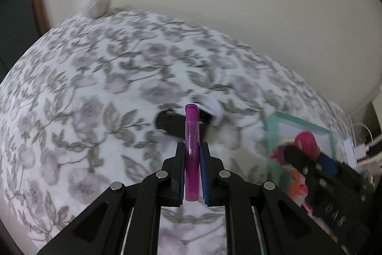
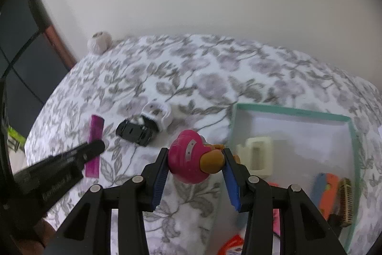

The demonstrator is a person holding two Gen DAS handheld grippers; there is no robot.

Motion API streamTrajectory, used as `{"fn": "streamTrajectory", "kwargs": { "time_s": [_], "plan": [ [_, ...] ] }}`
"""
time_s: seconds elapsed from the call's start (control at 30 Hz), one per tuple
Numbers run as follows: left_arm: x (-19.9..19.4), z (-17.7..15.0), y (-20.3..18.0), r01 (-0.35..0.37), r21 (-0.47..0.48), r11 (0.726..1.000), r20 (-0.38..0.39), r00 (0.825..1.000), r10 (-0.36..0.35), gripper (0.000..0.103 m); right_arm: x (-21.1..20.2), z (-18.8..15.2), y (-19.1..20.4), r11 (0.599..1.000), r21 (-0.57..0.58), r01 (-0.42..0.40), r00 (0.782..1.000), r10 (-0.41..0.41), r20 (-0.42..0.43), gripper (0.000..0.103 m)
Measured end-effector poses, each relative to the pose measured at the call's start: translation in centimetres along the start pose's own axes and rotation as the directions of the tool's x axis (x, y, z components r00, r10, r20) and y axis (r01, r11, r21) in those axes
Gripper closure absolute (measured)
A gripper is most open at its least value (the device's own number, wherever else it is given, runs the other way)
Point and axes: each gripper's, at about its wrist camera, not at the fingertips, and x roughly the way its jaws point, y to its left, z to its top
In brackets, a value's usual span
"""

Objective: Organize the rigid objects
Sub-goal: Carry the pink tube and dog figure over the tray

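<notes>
Left wrist: left gripper [image 1: 193,159] is clenched on the purple marker [image 1: 191,135], above the floral cloth [image 1: 83,87]. Keep it clamped until over the teal-rimmed tray [image 1: 271,135].

Right wrist: right gripper [image 2: 194,160] grasps the pink toy [image 2: 188,157] beside the tray's left rim; clear the rim before releasing.

Cloth [image 2: 205,78] under my grippers: white, printed with grey leaves and pale mauve flowers; marker [image 1: 192,150] magenta, its middle translucent; toy figure [image 2: 191,159] hot pink with an orange-brown part; tray [image 2: 293,111] mint-green rim, white floor; pads I see on both grippers blue, their frames black; clip [image 2: 135,134] black; small vase [image 1: 96,4] off-white, ribbed; wall [image 2: 191,4] plain cream.
</notes>
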Motion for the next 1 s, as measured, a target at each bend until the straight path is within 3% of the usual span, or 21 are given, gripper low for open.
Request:
{"fn": "streamTrajectory", "kwargs": {
  "time_s": [0.3, 0.6, 1.0],
  "plan": [
    [-0.2, -1.0, -5.4, 0.058, 0.133, 0.989, 0.005, 0.998, -0.059, 0.091, -2.3, -0.1, -6.1, 0.988, 0.126, 0.088, 0.995, -0.092, 0.026, 0.056],
    [0.6, -2.2, -10.0, 0.107, 0.229, 0.967, -0.021, 0.994, -0.105, 0.091, -3.3, -1.7, -13.0, 0.947, 0.292, 0.131, 0.99, -0.14, 0.01, 0.056],
    [3.7, -4.1, -14.2, 0.138, 0.306, 0.942, -0.111, 0.988, -0.108, 0.091, -4.5, -3.0, -16.8, 0.928, 0.343, 0.143, 0.987, -0.159, 0.02, 0.056]
  ]
}}
